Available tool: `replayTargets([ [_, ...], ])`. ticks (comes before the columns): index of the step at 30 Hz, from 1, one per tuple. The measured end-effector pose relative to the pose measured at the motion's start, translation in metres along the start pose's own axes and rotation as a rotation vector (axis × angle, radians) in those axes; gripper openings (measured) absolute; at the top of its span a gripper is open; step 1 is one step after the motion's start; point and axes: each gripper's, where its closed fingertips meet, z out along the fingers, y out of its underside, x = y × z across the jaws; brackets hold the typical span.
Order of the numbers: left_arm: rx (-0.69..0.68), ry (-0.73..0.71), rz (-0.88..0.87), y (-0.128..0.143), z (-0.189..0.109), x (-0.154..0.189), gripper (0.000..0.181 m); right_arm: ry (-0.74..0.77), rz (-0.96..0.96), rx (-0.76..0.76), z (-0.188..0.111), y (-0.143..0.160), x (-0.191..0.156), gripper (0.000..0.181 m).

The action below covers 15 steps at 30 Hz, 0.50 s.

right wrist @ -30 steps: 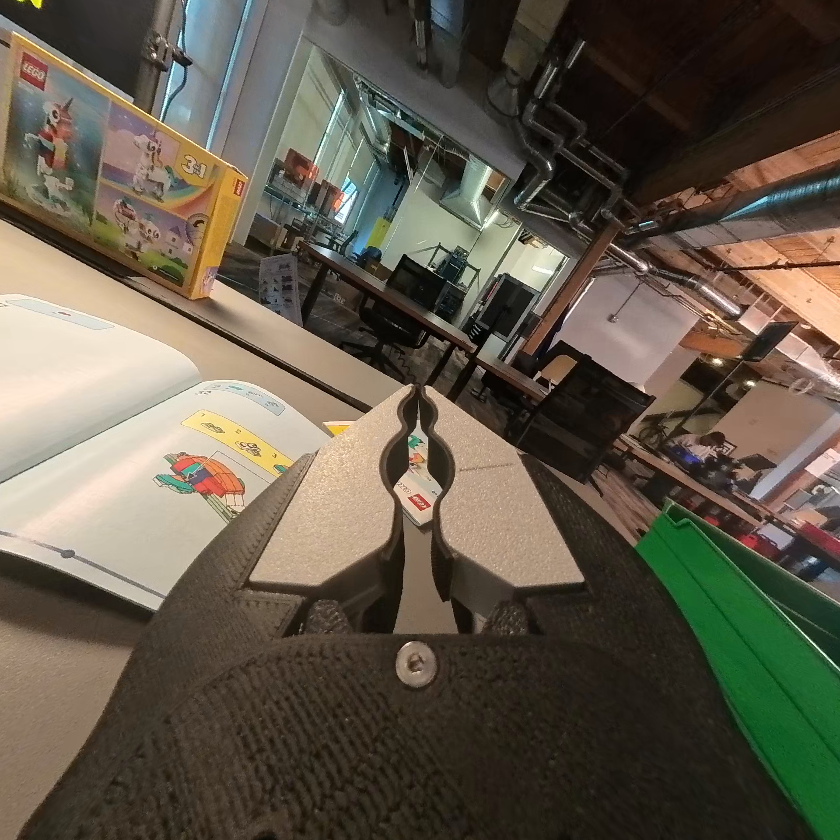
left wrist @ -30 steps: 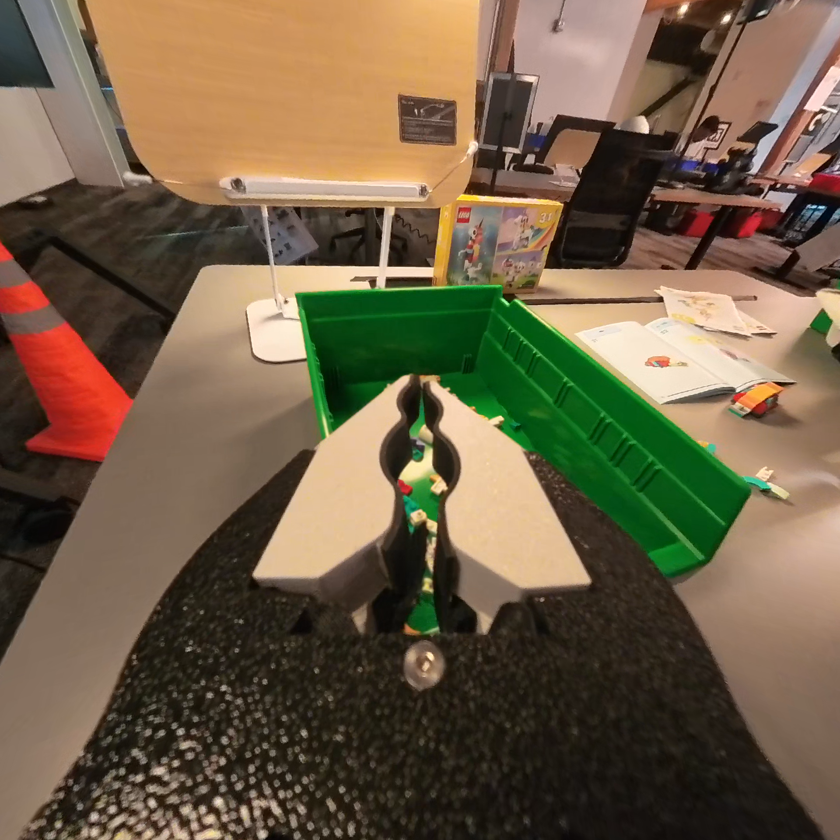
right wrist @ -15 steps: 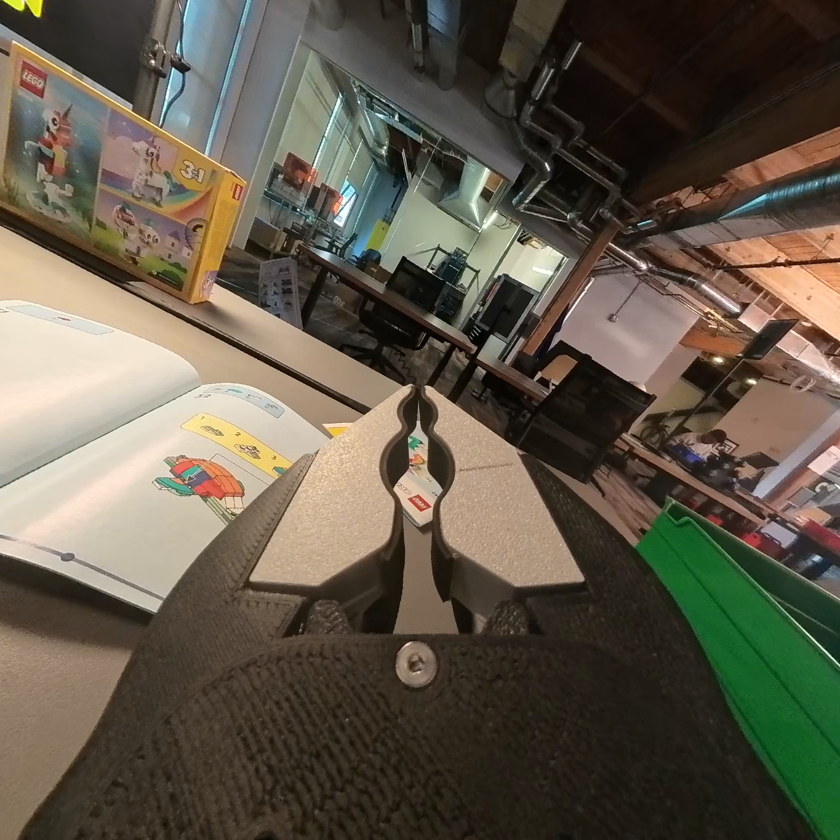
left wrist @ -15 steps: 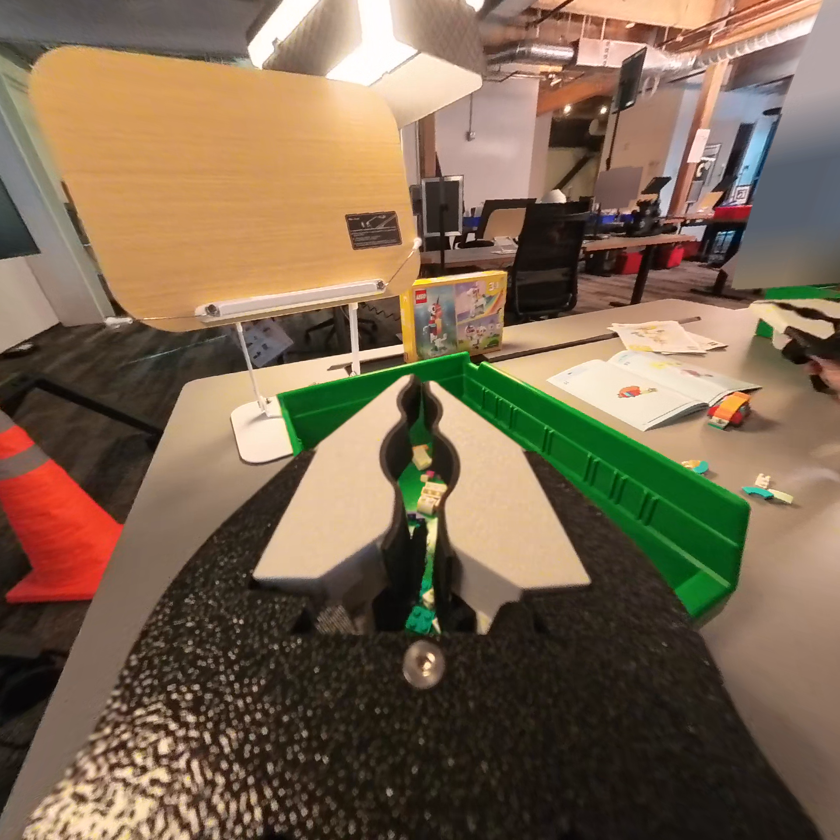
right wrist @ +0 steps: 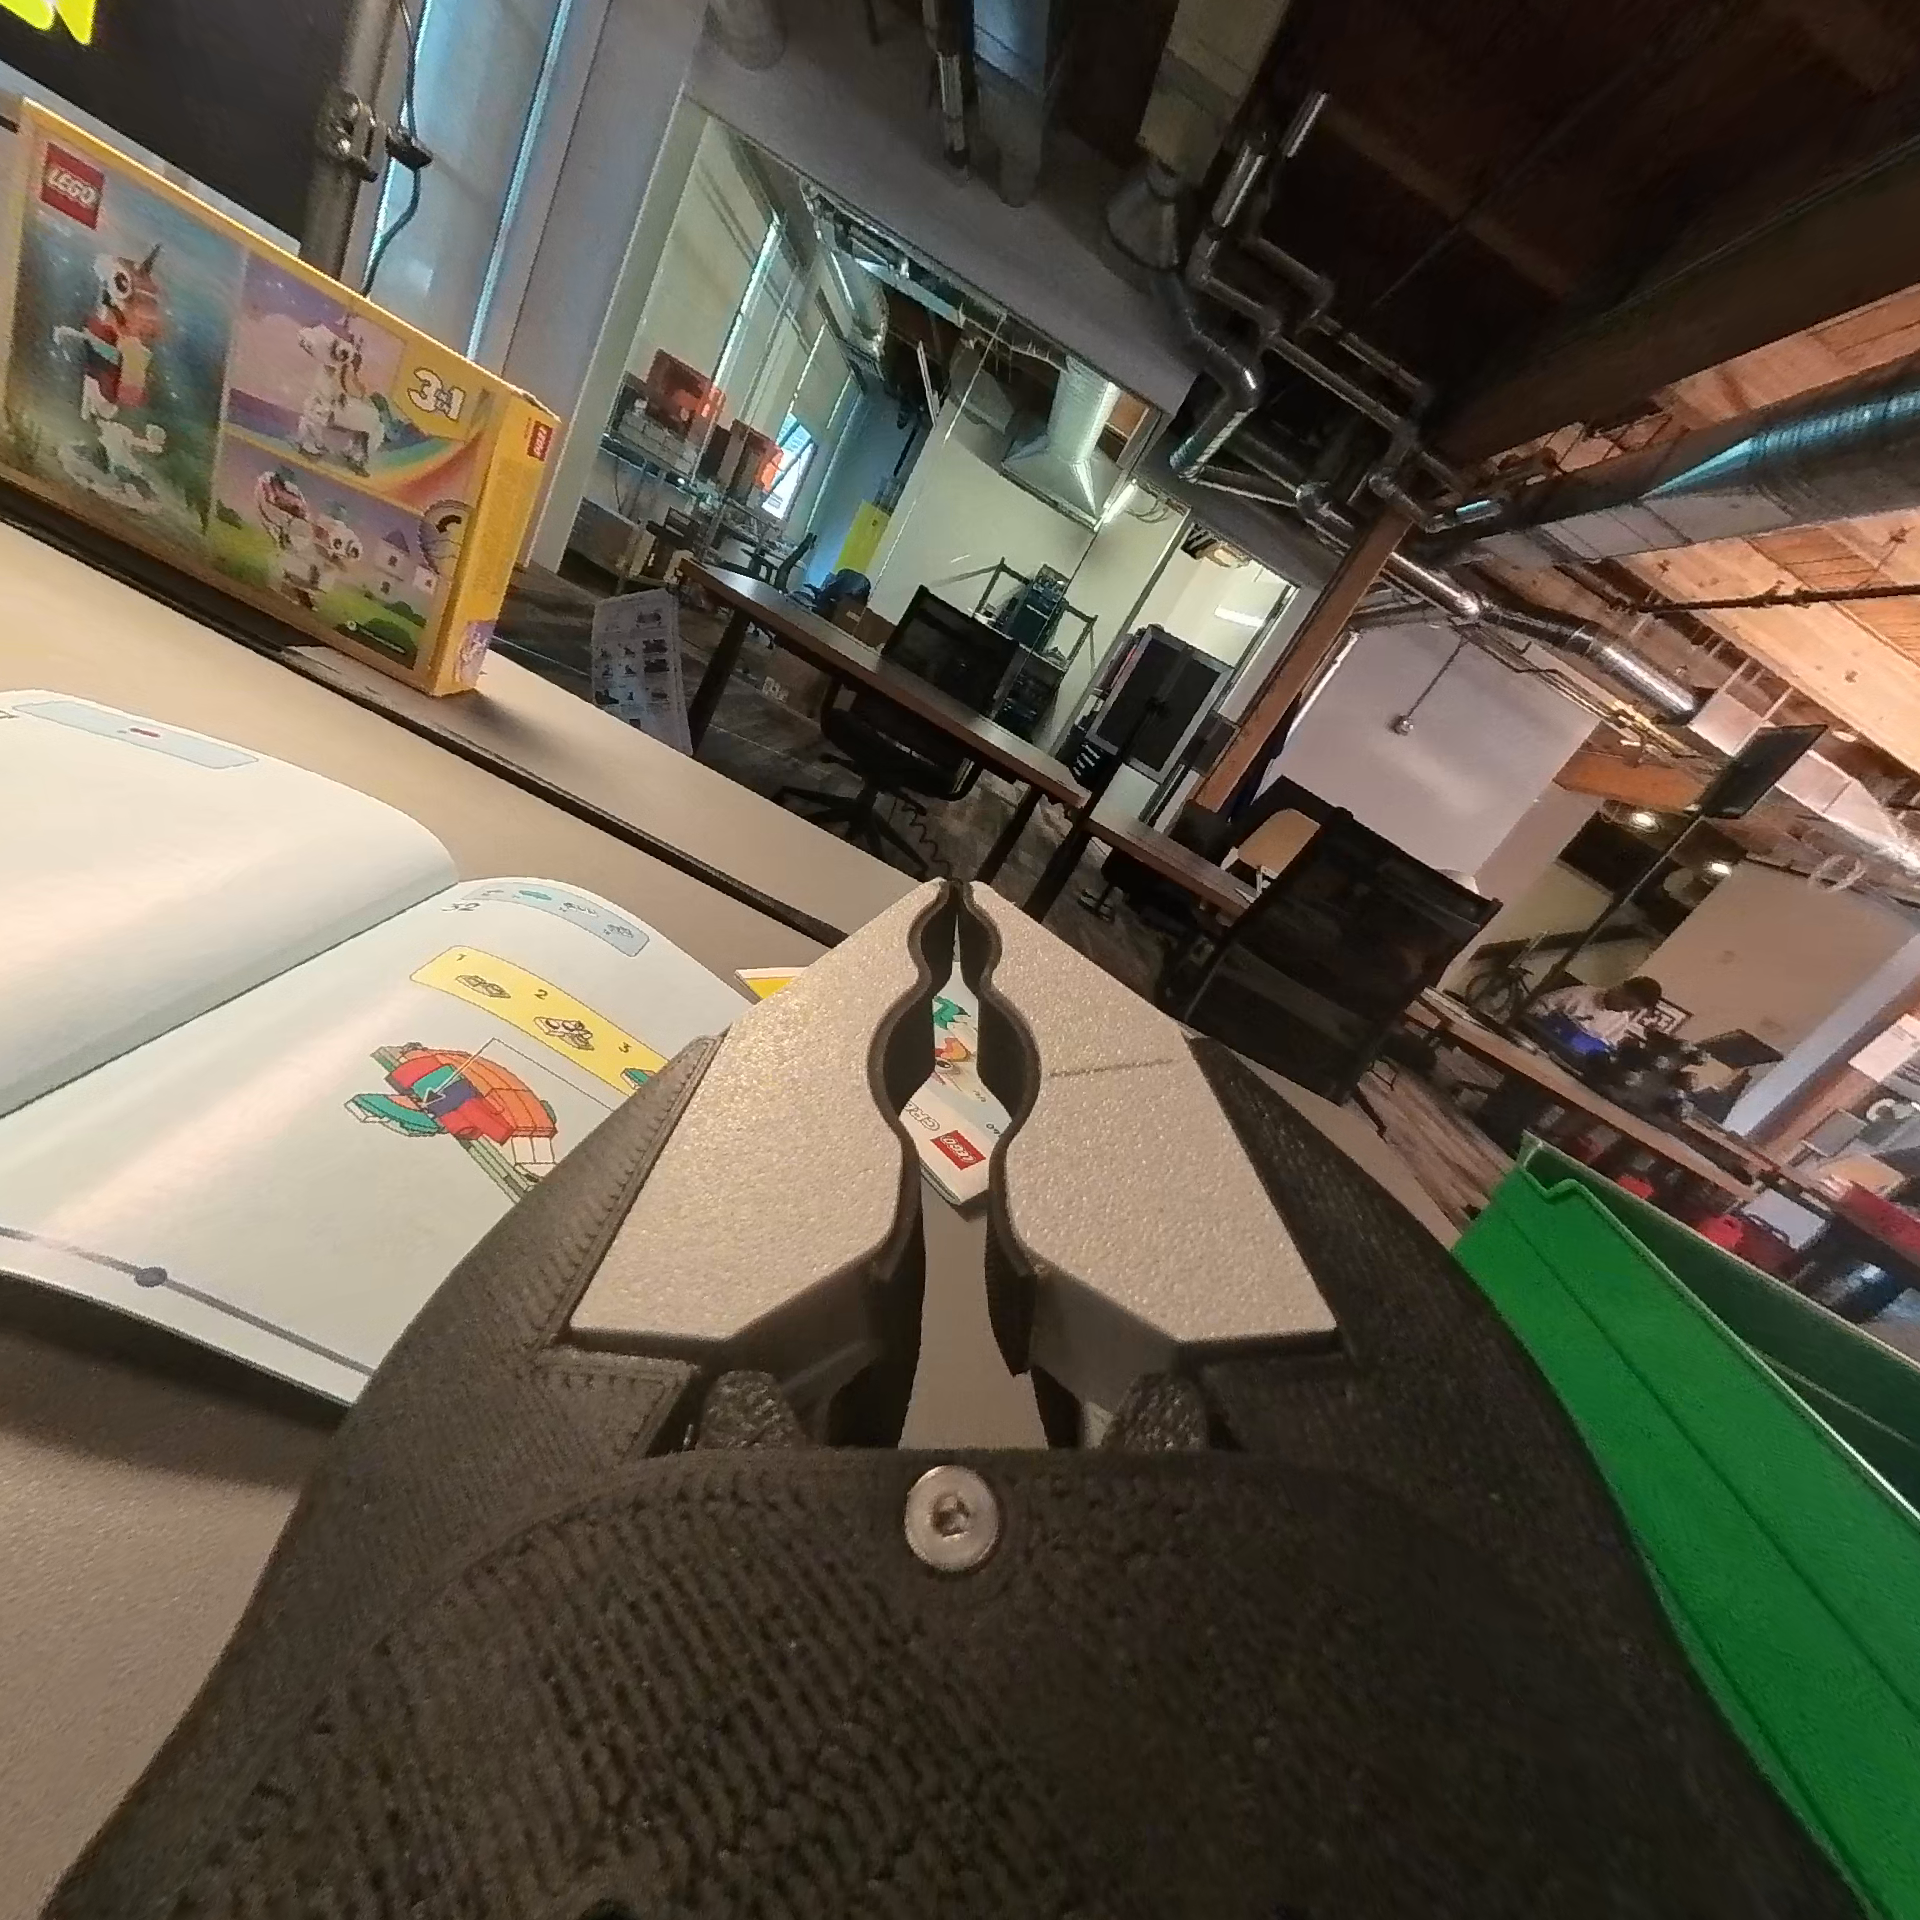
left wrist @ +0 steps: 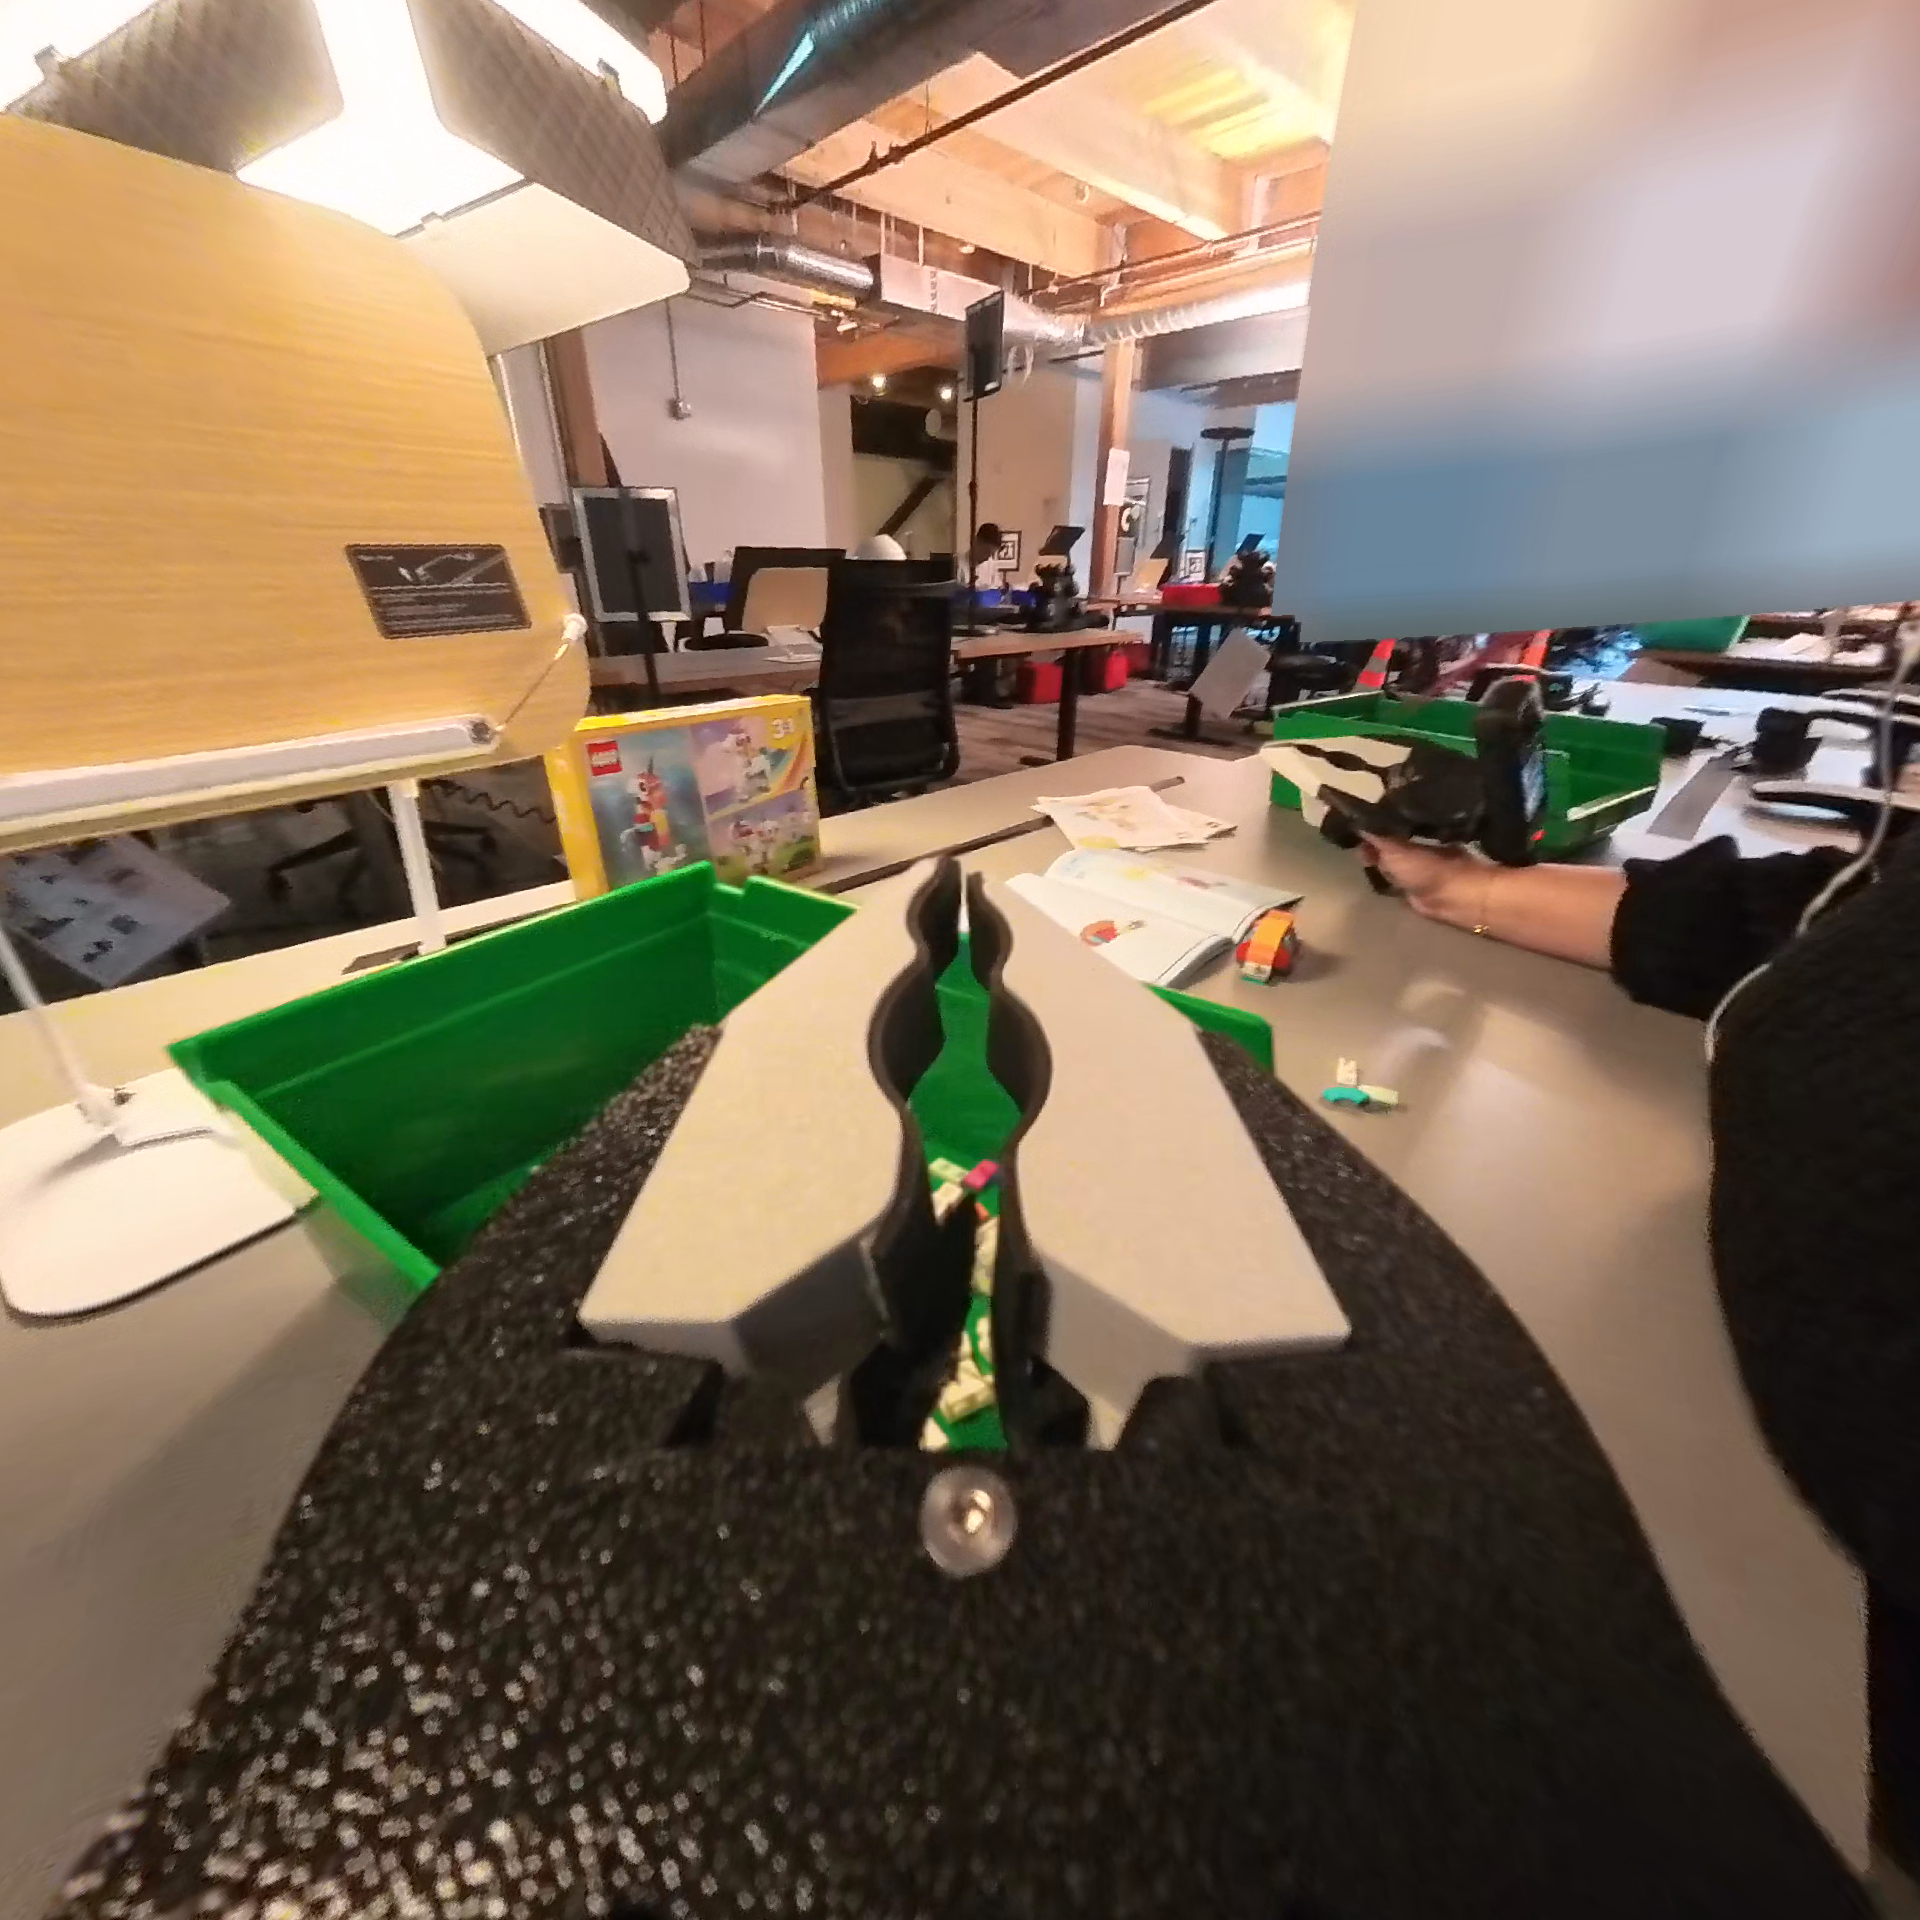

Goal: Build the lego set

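Lamp base (left wrist: 114, 1216): white, at 9 o'clock in my left wrist view, just beside the bin's left wall.
Green bin (left wrist: 447, 1049): dead centre, under my left gripper; loose bricks (left wrist: 961, 1382) lie on its floor, seen only through the finger gap.
Left gripper (left wrist: 958, 883): I hold it above the bin, fingers drawn narrow, tips almost meeting; nothing between them that I can see.
Set box (left wrist: 701, 805): yellow, 12 o'clock, behind the bin.
Booklet (left wrist: 1143, 914): open, 1 o'clock.
Partial build (left wrist: 1270, 943): orange and red, just beside the booklet's near edge.
Stray pieces (left wrist: 1359, 1093): teal and white, 3 o'clock, on the bare table.
Right gripper (right wrist: 956, 914): low over the table, tilted, fingers nearly closed and empty.
Risk: going into the bin this narrow, I judge the tips would shove bricks aside rather than straddle one.
Risk: my view into the bin is a slit; I could pinch the wrong brick.
Risk: a careless sweep of the right gripper could knock the build or scatter the strays.
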Motion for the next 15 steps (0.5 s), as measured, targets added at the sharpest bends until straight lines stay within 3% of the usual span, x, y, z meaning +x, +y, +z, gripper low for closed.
replayTargets([
  [5, -0.049, -0.016, -0.025, -0.010, 0.023, 0.005, 0.000, 0.000, -0.001, -0.001, 0.000, 0.000, 0.000, 0.000],
  [8, -0.129, -0.102, -0.052, -0.020, 0.042, -0.010, 0.000, 0.003, 0.002, -0.001, 0.000, 0.000, 0.001, 0.000],
  [12, -0.299, -0.248, -0.119, -0.020, 0.070, -0.044, 0.000, 0.009, 0.003, -0.003, 0.000, 0.001, 0.002, 0.000],
  [15, -0.514, -0.421, -0.101, -0.002, 0.078, -0.077, 0.000, 0.011, 0.008, 0.000, 0.000, 0.000, 0.003, 0.000],
])
